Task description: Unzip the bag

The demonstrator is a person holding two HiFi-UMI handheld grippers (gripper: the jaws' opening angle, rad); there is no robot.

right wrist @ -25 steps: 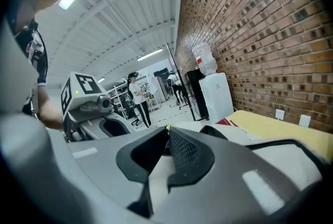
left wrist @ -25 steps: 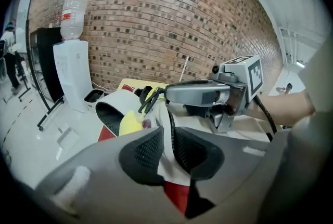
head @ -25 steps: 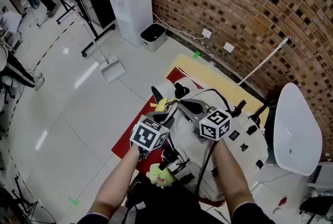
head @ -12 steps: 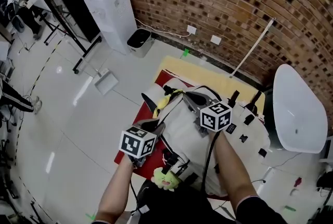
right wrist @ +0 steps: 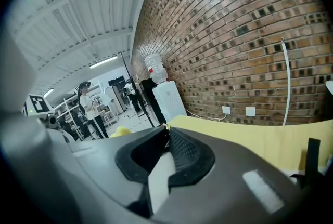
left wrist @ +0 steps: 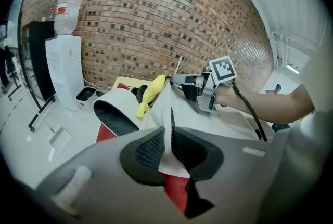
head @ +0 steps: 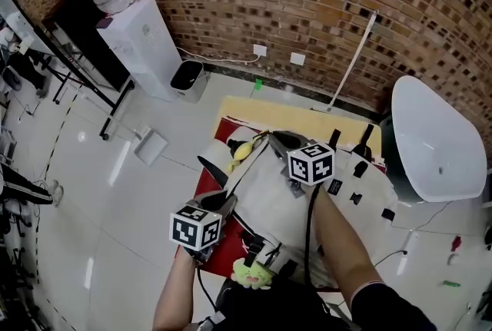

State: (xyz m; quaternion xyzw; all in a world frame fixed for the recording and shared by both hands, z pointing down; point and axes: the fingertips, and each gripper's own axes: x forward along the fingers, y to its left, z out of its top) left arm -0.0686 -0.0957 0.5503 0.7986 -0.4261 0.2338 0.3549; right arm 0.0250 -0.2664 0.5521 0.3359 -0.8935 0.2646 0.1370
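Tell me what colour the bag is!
The bag is white. It shows best in the head view.

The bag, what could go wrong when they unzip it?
1. The left gripper, whose jaws have just been closing, pinches only a thin fold of the bag. It might slip out, and the bag would drag along.
2. The right gripper holds a thin white tab. A hard tug might pull it free.
3. The yellow toy lies by the right gripper and might snag.
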